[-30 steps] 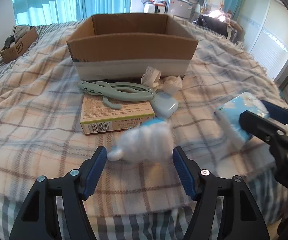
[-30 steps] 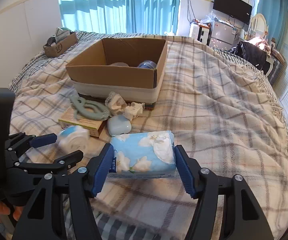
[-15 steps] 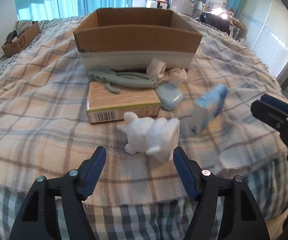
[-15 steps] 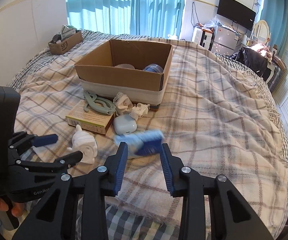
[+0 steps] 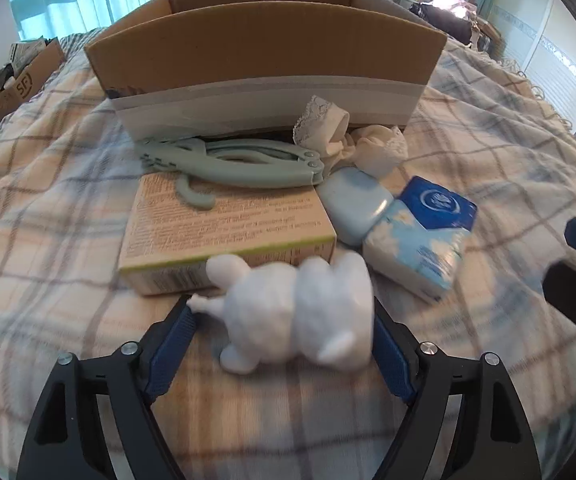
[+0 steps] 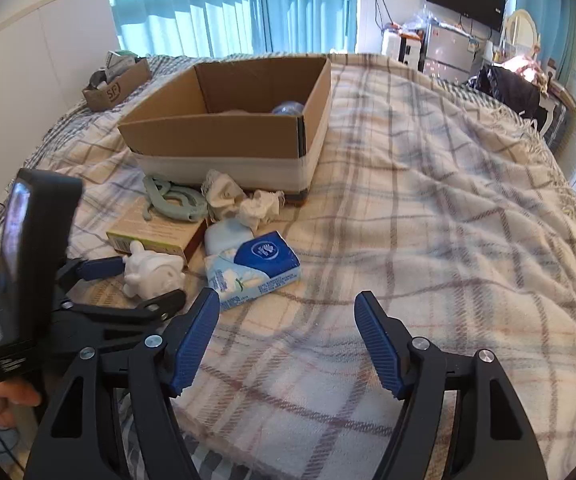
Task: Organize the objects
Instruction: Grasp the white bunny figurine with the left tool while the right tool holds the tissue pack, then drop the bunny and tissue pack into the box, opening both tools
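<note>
Left gripper [image 5: 282, 330] wide around white toy [image 5: 299, 320] near bed's front edge; squeeze evenly. Right gripper [image 6: 288, 340] wide, empty.

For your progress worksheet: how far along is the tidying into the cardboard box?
Done: a couple of items already lie inside the cardboard box. In hand: the open left gripper straddles the white figurine. Left: tissue pack, hanger, flat carton. The right gripper is open, empty.

White figurine [image 5: 299, 312]; plaid blanket [image 6: 427, 208]; brown box [image 6: 232, 120].
</note>
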A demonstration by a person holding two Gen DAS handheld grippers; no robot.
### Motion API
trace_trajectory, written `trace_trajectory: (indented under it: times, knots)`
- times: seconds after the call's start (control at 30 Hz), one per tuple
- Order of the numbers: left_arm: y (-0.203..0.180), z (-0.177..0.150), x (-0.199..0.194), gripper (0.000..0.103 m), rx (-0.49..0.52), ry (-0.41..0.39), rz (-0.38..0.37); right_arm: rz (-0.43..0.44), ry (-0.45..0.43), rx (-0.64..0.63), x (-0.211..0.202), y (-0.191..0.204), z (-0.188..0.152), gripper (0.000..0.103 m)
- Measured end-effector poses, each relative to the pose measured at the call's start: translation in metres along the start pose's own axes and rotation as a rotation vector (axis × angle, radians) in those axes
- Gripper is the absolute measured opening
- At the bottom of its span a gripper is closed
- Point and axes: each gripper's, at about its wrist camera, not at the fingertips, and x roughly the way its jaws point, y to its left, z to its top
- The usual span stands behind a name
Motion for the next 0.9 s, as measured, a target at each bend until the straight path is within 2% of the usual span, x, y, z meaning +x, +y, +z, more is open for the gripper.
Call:
trace_trajectory:
  times: [0.1, 0.23, 0.27, 0.3, 0.37, 0.43, 0.57, 0.67, 0.73, 0.77, 0.83, 0.87, 0.9]
  knots:
    - [0.004, -0.003, -0.008, 0.081, -0.012, -0.014, -0.015, 0.020, 0.009, -0.013, 0.001, 0.002, 0.006, 0.070]
    - [0.022, -0.007, -0.037, 0.081, -0.083, -0.068, -0.031, 0.008, -0.033, -0.042, -0.001, 0.008, 0.027, 0.070]
    - [0.027, -0.007, -0.044, 0.081, -0.092, -0.078, -0.025, 0.008, -0.026, -0.067, 0.004, 0.013, 0.032, 0.074]
    - [0.034, -0.007, -0.049, 0.081, -0.104, -0.088, -0.004, 0.015, -0.005, -0.112, 0.014, 0.022, 0.038, 0.080]
    - [0.047, -0.005, -0.055, 0.081, -0.131, -0.102, 0.026, 0.032, 0.048, -0.166, 0.037, 0.033, 0.042, 0.081]
    - [0.062, -0.005, -0.058, 0.081, -0.160, -0.114, 0.037, 0.009, 0.140, -0.195, 0.068, 0.044, 0.040, 0.081]
    - [0.075, -0.006, -0.049, 0.081, -0.209, -0.092, 0.012, -0.047, 0.196, -0.251, 0.097, 0.055, 0.029, 0.082]
    - [0.074, -0.008, -0.044, 0.081, -0.197, -0.081, 0.010, -0.057, 0.203, -0.253, 0.101, 0.055, 0.028, 0.083]
    - [0.074, -0.007, -0.046, 0.081, -0.188, -0.083, 0.005, -0.057, 0.192, -0.230, 0.099, 0.051, 0.029, 0.079]
    - [0.073, -0.008, -0.046, 0.081, -0.189, -0.084, 0.004, -0.066, 0.183, -0.216, 0.097, 0.048, 0.029, 0.066]
    - [0.073, -0.010, -0.050, 0.081, -0.194, -0.088, 0.003, -0.032, 0.150, -0.187, 0.086, 0.043, 0.031, 0.055]
    - [0.073, -0.011, -0.052, 0.081, -0.195, -0.090, 0.003, -0.021, 0.118, -0.180, 0.076, 0.043, 0.031, 0.043]
    - [0.073, -0.011, -0.056, 0.081, -0.195, -0.095, 0.003, -0.025, 0.095, -0.176, 0.069, 0.042, 0.032, 0.036]
